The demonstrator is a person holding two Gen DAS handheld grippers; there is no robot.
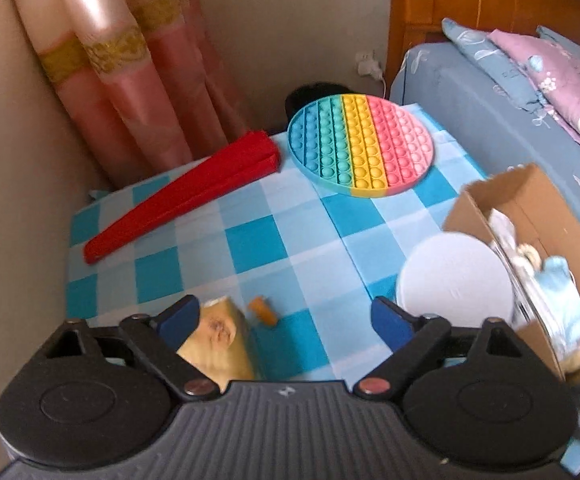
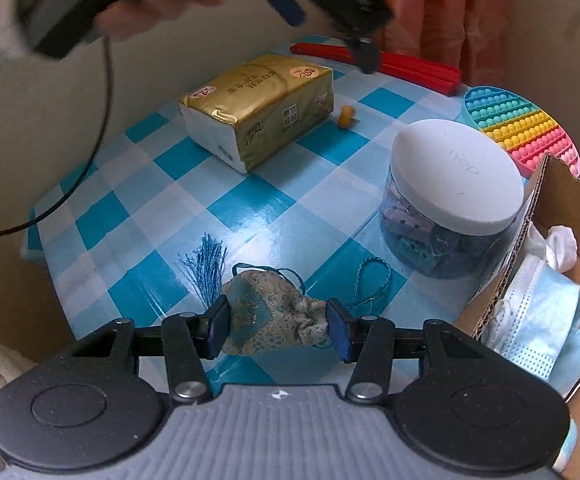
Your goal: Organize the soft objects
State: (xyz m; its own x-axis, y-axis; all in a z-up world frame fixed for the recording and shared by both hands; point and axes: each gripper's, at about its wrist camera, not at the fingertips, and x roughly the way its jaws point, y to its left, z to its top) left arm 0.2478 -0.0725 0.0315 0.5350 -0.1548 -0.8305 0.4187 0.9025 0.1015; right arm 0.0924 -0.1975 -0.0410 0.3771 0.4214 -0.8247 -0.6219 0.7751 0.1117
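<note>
Right wrist: crumpled brocade pouch (image 2: pixel 275 312)

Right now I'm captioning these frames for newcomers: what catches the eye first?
The rainbow pop-it disc at the far edge of the blue checked tablecloth, beside a long red folded fan. Nearer, the right gripper pinches a brocade pouch, next to a white-lidded jar.

Open checked cloth (image 2: pixel 273 208) mid-table; jar (image 2: pixel 450 200) and cardboard box (image 2: pixel 562 200) crowd the right.

Glossy checked tablecloth (image 2: pixel 249 216), brocade cloth pouch (image 2: pixel 273 316)
</note>
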